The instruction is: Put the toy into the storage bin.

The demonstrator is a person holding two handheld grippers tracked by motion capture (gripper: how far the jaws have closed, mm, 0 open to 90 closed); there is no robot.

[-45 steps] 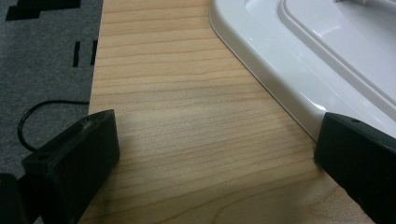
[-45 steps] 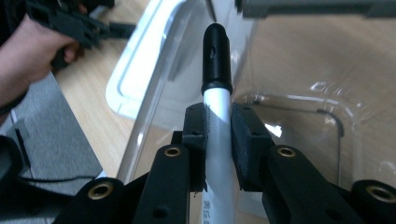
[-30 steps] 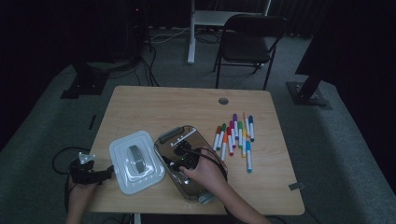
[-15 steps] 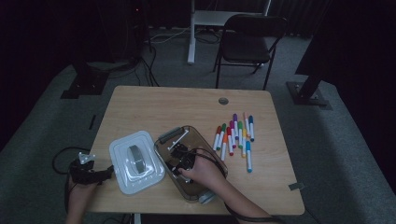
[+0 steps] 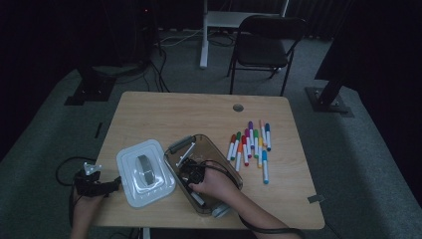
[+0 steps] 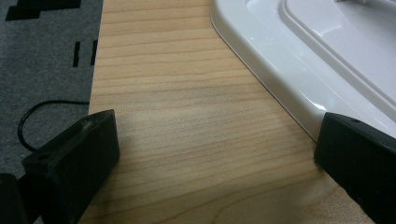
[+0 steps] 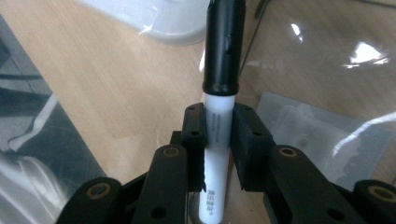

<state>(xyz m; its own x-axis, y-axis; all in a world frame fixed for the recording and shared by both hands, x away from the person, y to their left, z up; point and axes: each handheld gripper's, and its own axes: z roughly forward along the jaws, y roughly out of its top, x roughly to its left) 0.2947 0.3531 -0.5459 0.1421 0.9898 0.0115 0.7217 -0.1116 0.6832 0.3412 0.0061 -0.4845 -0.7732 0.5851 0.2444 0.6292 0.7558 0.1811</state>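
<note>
small illegible print on marker (image 7: 217, 140)

Lid (image 5: 146, 173) left of, just beside box (image 5: 225, 164); markers (image 5: 250, 145) right of box; all on table (image 5: 169, 114).

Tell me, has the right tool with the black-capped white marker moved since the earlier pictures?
Yes. In the high view the right tool has moved toward the near table edge, deeper into the clear plastic box, farther from its grey latch.
</note>
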